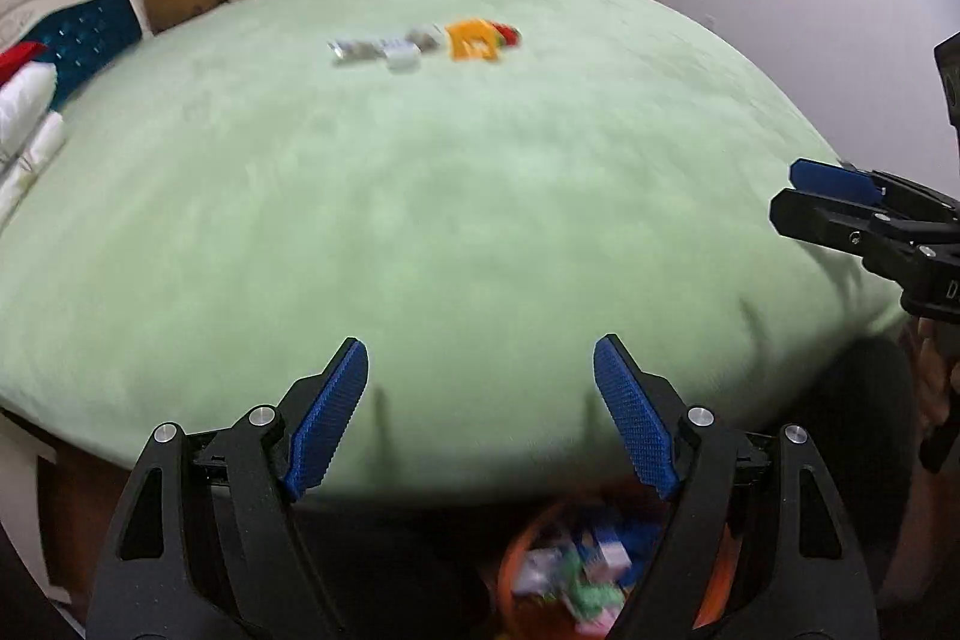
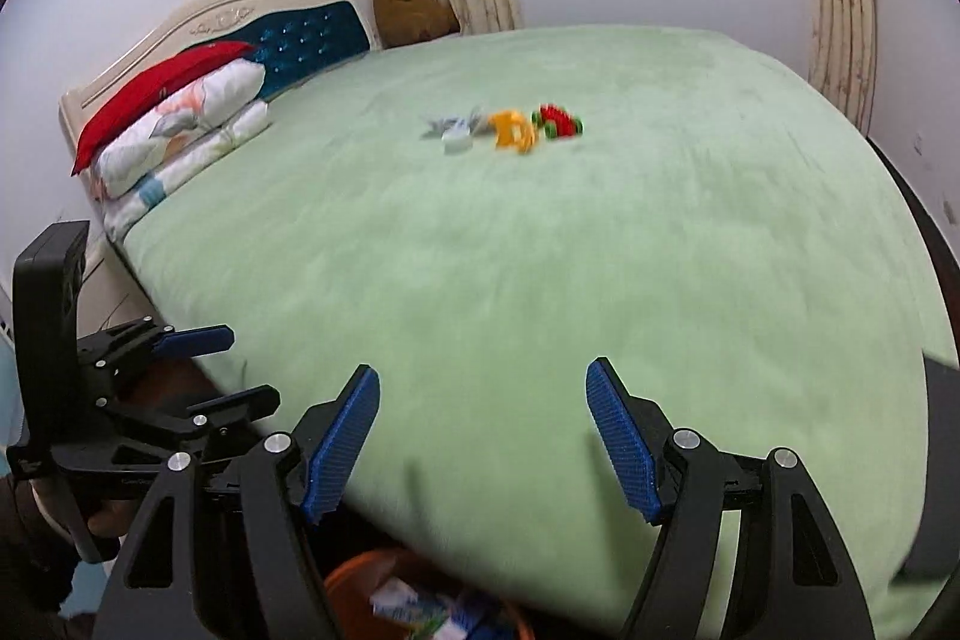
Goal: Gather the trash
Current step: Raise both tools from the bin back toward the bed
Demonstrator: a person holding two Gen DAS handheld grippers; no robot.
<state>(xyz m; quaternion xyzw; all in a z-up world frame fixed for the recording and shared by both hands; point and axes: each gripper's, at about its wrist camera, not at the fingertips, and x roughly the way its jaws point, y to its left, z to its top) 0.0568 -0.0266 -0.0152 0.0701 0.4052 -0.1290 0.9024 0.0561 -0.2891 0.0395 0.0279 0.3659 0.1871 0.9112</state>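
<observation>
Both the left gripper (image 1: 480,358) and right gripper (image 2: 483,382) are held with jaws wide and empty over the bed's (image 2: 600,280) near edge, above the bin (image 1: 510,550). Trash (image 2: 510,130) lies mid-bed, well apart; a reach toward it seems called for next.

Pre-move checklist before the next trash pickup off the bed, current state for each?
1. Left gripper open and holding nothing: ok.
2. Right gripper open and holding nothing: ok.
3. Trash left on the green bed: ok, a row with an orange wrapper, a red-green wrapper and greyish pieces.
4. Either gripper close to the trash: not ok, both hang at the near edge.
5. Orange bin below the edge, already holding trash: ok.
6. Exact piece count: cannot tell, blurred.
</observation>
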